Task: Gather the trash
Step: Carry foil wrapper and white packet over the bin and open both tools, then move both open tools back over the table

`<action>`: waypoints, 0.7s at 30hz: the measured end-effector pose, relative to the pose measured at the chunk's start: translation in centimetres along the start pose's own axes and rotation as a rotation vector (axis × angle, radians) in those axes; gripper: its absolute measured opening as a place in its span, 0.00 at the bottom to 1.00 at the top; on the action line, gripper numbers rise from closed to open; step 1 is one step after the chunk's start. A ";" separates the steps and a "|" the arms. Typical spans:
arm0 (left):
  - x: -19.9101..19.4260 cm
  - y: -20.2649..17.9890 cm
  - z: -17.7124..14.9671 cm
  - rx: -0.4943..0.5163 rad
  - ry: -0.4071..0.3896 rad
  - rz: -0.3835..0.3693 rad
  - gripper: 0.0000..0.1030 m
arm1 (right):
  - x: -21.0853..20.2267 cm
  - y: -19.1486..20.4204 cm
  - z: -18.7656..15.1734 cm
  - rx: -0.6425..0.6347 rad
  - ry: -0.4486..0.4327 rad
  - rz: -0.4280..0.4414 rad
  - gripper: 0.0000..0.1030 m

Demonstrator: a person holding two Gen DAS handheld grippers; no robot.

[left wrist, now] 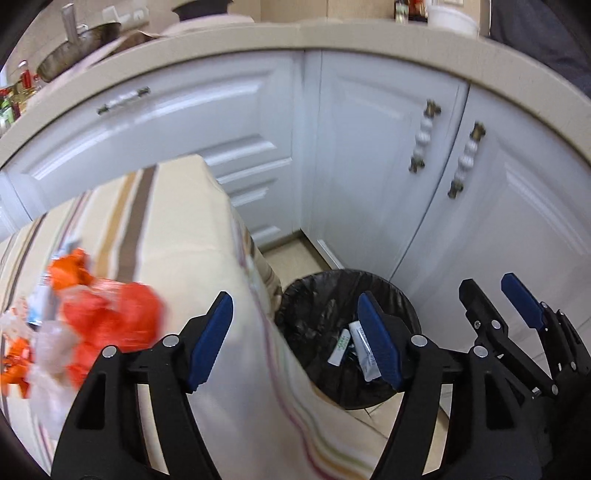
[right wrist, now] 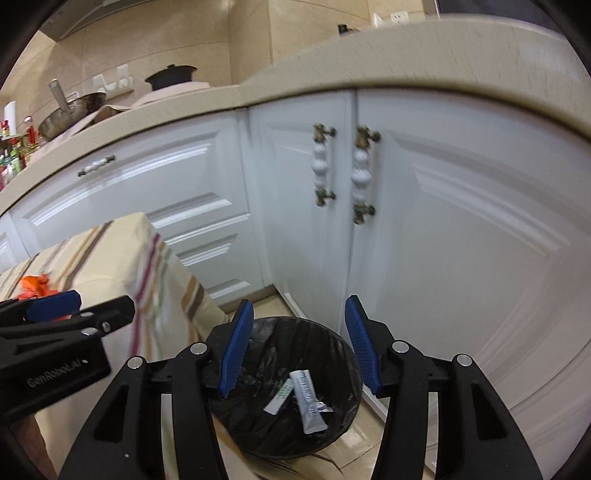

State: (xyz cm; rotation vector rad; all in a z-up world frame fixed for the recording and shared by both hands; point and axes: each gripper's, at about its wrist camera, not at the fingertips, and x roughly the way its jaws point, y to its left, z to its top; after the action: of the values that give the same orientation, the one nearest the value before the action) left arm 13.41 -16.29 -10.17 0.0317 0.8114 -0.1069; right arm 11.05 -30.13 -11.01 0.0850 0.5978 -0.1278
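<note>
A round bin with a black liner (left wrist: 325, 295) (right wrist: 332, 354) stands on the floor by the table corner. Two small tubes (left wrist: 364, 349) (right wrist: 308, 398) lie inside it. Orange and clear wrappers (left wrist: 107, 317) (right wrist: 35, 284) lie on the striped tablecloth (left wrist: 166, 240) (right wrist: 110, 251). My left gripper (left wrist: 297, 339) is open and empty, over the table edge and the bin. My right gripper (right wrist: 297, 347) is open and empty, above the bin. It also shows at the right of the left wrist view (left wrist: 498, 295). The left gripper also shows in the right wrist view (right wrist: 79, 304).
White cabinet doors (left wrist: 369, 166) (right wrist: 424, 240) with ceramic handles (right wrist: 360, 173) stand close behind the bin. A beige countertop (left wrist: 258, 37) above carries a pan (left wrist: 77, 48), bottles and a white bowl (left wrist: 450, 18). The floor is tiled.
</note>
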 end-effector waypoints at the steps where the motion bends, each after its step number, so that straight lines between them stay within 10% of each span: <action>1: -0.9 0.9 -0.1 -0.001 -0.013 0.003 0.67 | -0.4 0.4 0.1 -0.004 -0.003 0.005 0.50; 21: -8.8 16.4 -6.6 -0.094 -0.033 0.217 0.72 | -6.6 13.3 -2.4 -0.141 -0.012 0.200 0.50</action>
State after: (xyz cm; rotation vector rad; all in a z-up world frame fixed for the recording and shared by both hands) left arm 4.36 1.23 -8.55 0.0288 0.7745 0.1352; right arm 6.25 -16.12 -8.64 0.0072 0.5811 0.1076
